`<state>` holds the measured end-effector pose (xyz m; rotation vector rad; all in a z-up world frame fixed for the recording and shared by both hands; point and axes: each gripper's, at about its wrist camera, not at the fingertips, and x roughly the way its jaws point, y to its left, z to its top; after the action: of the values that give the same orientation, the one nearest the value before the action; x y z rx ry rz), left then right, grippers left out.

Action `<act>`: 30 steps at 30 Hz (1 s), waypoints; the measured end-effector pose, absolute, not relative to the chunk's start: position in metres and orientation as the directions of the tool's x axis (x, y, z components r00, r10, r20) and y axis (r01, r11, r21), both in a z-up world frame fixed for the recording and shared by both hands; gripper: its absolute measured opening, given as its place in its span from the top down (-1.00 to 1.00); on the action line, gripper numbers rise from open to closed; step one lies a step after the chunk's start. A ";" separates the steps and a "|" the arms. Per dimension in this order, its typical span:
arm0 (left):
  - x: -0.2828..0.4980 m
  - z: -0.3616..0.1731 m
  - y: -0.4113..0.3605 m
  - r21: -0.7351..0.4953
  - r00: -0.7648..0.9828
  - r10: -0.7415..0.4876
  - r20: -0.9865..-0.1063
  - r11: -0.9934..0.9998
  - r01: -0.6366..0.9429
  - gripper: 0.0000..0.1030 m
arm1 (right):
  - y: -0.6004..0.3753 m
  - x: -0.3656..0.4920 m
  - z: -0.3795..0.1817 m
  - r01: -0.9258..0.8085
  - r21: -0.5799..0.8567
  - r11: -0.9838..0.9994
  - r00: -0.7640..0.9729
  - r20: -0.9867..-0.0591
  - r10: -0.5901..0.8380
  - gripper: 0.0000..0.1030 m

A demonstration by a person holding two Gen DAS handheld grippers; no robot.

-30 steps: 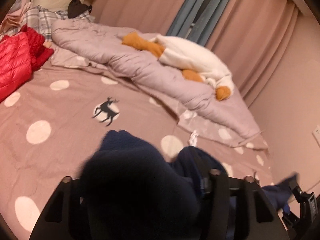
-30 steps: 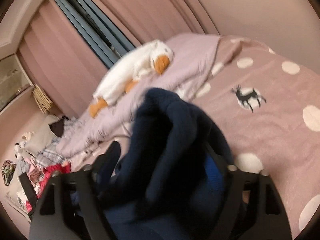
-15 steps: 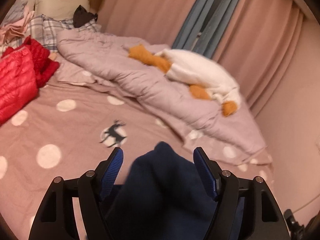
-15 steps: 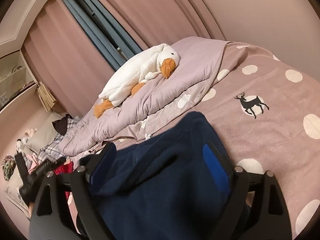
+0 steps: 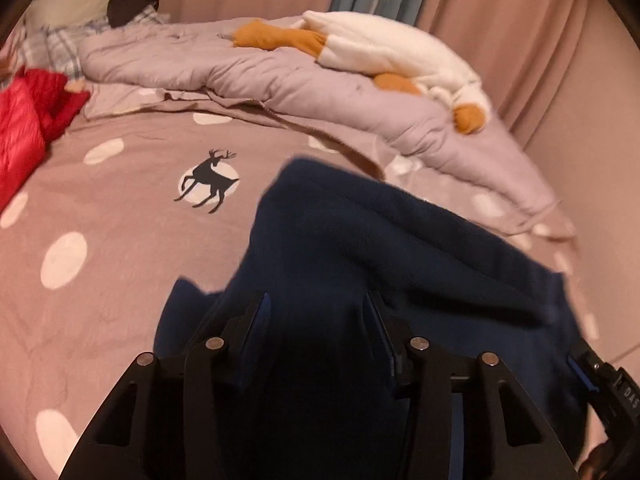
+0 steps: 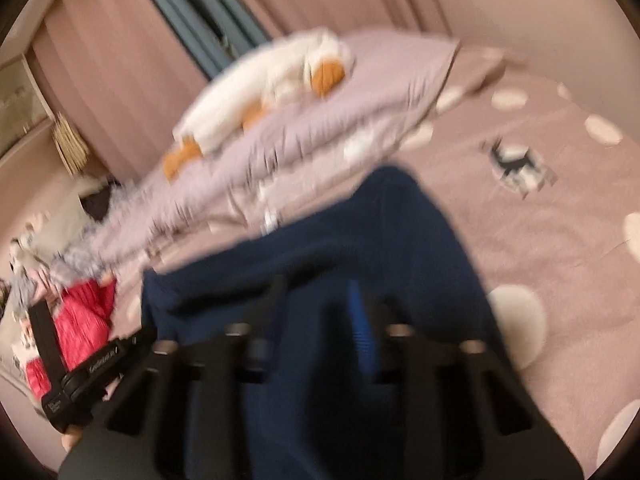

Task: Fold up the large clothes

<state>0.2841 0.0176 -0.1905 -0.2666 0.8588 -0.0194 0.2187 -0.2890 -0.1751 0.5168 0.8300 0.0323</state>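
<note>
A dark navy garment [image 5: 380, 248] lies bunched on the pink dotted bed [image 5: 120, 240] right in front of both grippers. My left gripper [image 5: 316, 320] has its blue-padded fingers closed in on a thick fold of it. In the right wrist view, which is blurred by motion, my right gripper [image 6: 316, 312] likewise pinches a fold of the navy garment [image 6: 400, 232]. The right gripper's body shows at the lower right edge of the left wrist view [image 5: 608, 384], and the left one at the lower left of the right wrist view [image 6: 88, 372].
A rumpled lilac duvet [image 5: 280, 80] with a white and orange plush goose [image 5: 384, 48] lies along the far side by the curtains. A red puffer jacket [image 5: 24, 128] and plaid pillows [image 5: 52, 44] sit at the left. A deer print [image 5: 208, 178] marks the sheet.
Both grippers went from open around the garment to closed on folds of it. The left view moved nearer the bed; the right gripper is moving fast, blurring its view.
</note>
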 end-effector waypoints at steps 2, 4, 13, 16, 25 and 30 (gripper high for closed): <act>0.304 -0.193 0.021 -0.278 0.641 -0.148 -0.753 0.955 -0.106 0.08 | -0.283 0.239 -0.193 0.160 0.436 0.885 0.644 -0.726 0.241 0.56; 0.329 -0.192 0.032 -0.313 0.615 -0.139 -0.776 0.932 -0.185 0.08 | -0.277 0.270 -0.206 0.155 0.358 0.921 0.611 -0.767 0.195 0.60; 0.303 -0.151 0.059 -0.331 0.728 -0.072 -0.681 0.918 -0.219 0.08 | -0.306 0.280 -0.167 0.222 0.350 0.910 0.723 -0.685 0.087 0.57; 0.294 -0.171 0.044 -0.314 0.717 -0.117 -0.688 0.938 -0.148 0.08 | -0.309 0.265 -0.169 0.207 0.382 0.901 0.721 -0.682 0.124 0.57; 0.276 -0.237 0.035 -0.124 0.688 0.048 -0.724 0.972 -0.199 0.08 | -0.338 0.229 -0.246 0.290 0.367 0.884 0.690 -0.720 0.073 0.85; 0.284 -0.240 0.037 -0.137 0.687 0.040 -0.726 0.970 -0.202 0.08 | -0.322 0.229 -0.247 0.287 0.237 0.928 0.688 -0.726 -0.027 0.85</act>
<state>0.2837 0.0367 -0.2402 -0.2133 0.8040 0.1367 0.2291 -0.3216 -0.2467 0.3486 0.7969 -0.1800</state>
